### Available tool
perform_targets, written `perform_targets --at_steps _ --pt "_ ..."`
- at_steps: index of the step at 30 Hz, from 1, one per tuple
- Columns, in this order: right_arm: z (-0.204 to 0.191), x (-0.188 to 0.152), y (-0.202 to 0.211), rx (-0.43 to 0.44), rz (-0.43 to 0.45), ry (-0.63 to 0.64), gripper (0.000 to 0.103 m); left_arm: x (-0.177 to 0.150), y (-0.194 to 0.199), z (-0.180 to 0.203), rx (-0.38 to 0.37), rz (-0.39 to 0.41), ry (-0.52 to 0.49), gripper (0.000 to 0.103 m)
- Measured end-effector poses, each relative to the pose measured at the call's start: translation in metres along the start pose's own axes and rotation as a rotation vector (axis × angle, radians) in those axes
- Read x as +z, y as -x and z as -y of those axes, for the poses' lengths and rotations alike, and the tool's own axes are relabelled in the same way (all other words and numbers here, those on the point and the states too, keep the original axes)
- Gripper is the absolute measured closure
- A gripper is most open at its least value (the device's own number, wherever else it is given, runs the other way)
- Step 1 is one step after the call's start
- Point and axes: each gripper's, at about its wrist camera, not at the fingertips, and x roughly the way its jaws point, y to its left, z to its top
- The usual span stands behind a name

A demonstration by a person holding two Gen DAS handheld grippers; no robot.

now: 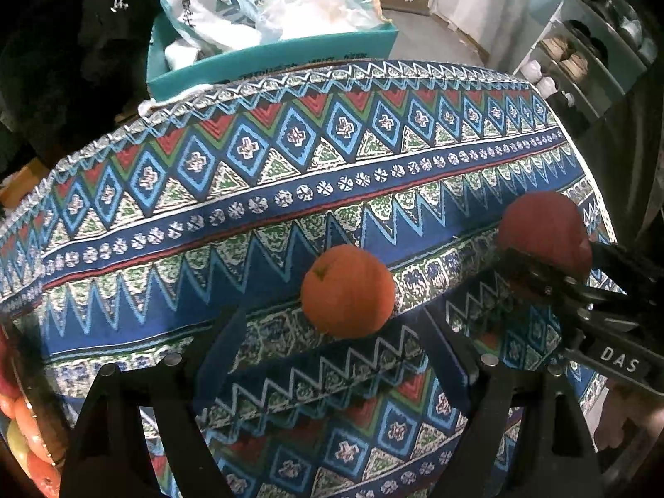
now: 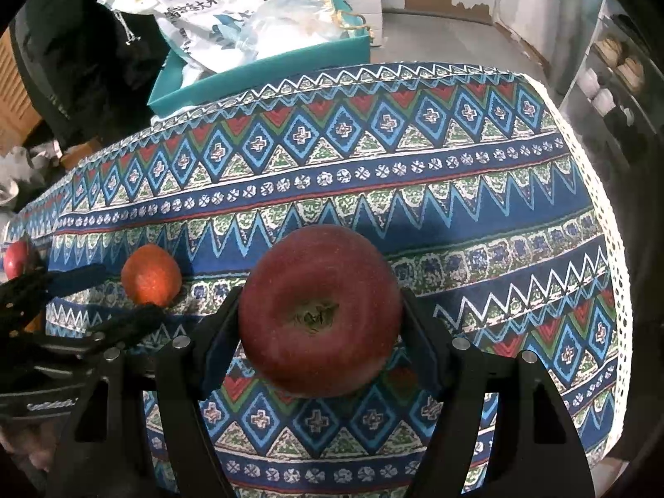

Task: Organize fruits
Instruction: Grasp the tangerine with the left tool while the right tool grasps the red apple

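An orange lies on the patterned tablecloth, just ahead of my left gripper, whose fingers stand wide apart on either side without touching it. My right gripper is shut on a red apple and holds it over the cloth. In the left wrist view the apple and the right gripper show at the right. In the right wrist view the orange sits to the left with the left gripper's fingers around it.
A bowl of several fruits shows at the left edge of the left wrist view; a red fruit shows at far left in the right wrist view. A teal box with bags stands behind the table. Shelves stand at right.
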Motion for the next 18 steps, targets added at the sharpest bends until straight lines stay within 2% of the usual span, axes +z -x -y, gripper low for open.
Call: perform_targets --at_steps 6,12,16,18 --pt "0.005 0.004 -0.004 -0.002 -0.003 -0.004 0.031 0.002 -0.01 -0.003 -0.027 0.0 0.03 0.017" --pt "0.006 0.004 -0.01 0.006 -0.014 -0.005 0.031 0.004 -0.014 0.002 -0.036 0.026 0.011 0.018" --pt "0.006 0.001 -0.014 0.006 -0.023 -0.006 0.031 0.006 -0.018 0.006 -0.02 0.031 -0.009 0.03" --pt "0.006 0.001 -0.014 0.006 -0.024 -0.005 0.031 0.005 -0.018 0.009 -0.012 0.033 -0.03 0.039"
